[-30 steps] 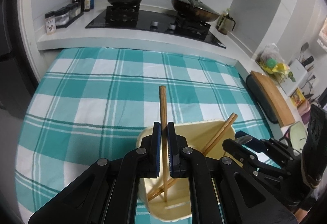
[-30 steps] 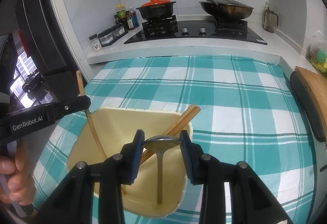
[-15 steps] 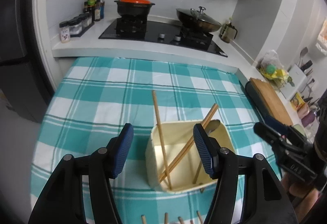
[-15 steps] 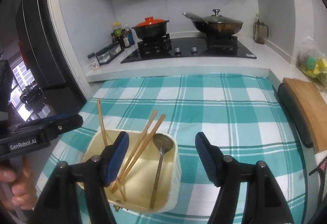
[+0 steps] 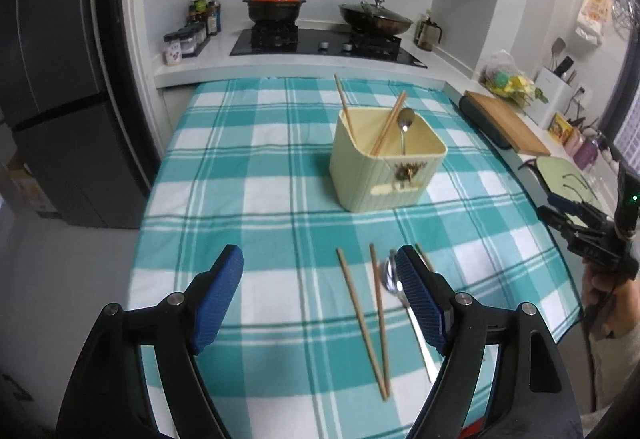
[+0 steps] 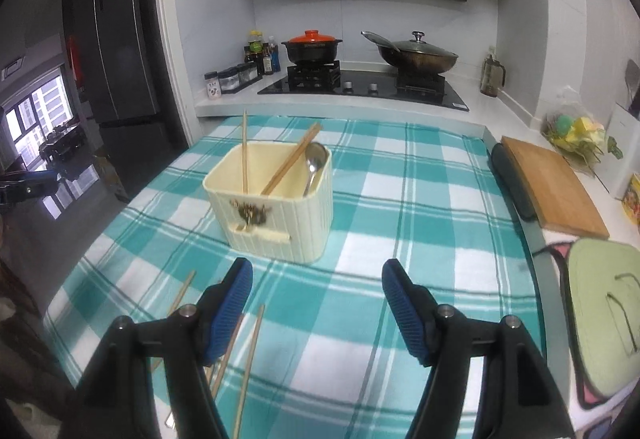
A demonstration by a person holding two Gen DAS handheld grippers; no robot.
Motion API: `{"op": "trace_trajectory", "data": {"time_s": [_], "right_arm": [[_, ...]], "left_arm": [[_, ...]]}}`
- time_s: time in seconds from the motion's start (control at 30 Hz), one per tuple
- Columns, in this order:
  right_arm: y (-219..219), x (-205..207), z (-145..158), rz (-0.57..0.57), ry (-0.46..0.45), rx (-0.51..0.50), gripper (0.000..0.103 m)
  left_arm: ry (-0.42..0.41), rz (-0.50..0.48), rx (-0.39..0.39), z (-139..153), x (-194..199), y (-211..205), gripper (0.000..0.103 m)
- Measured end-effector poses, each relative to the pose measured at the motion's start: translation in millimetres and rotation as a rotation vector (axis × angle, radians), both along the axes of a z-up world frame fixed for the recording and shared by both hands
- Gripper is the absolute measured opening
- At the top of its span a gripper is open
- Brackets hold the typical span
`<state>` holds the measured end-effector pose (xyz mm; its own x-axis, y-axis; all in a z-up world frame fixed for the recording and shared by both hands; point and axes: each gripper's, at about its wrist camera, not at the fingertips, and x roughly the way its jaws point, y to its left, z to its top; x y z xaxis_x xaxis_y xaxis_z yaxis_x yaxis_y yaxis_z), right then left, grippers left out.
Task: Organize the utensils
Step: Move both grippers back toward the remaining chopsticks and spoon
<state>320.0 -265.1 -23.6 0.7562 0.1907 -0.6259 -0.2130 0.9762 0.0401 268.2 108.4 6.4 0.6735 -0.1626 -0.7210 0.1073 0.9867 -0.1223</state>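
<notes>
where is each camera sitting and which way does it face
Left wrist: on the left gripper, looking down its opening, empty jaws over the plaid cloth toward the stove; the other gripper and a hand show at right.
Right wrist: on the right gripper, open and empty, facing the same way; a dark gripper part at the left edge.
Shared: cream utensil box, loose chopsticks.

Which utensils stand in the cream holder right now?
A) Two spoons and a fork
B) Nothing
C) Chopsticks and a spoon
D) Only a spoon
C: the cream holder has wooden chopsticks leaning inside it beside a metal spoon.
</notes>
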Motion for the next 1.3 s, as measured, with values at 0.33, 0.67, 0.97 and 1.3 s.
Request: {"op": "trace_trajectory", "data": {"time_s": [0.33,0.67,0.97,1.3], "right_arm": [[-1,-103,-65,-0.142,-0.012,0.036,0.051],[5,-128,-105,-0.111,0.083,0.026,0.026],[33,-116,-116,-0.022,0.115,0.036,0.021],[54,-110,-128,0.022,0.146,0.024,0.022]], "left_arm": [[0.011,0.105,-0.031,-63,-68,-7,0.083],[0.099,0.092,-0.046,-120,-62,-29,0.083],[0.117,0.108,-0.029,-136,-60,-35,0.083],[0.144,0.152,-0.039,-152,-66,-27,0.083]]}}
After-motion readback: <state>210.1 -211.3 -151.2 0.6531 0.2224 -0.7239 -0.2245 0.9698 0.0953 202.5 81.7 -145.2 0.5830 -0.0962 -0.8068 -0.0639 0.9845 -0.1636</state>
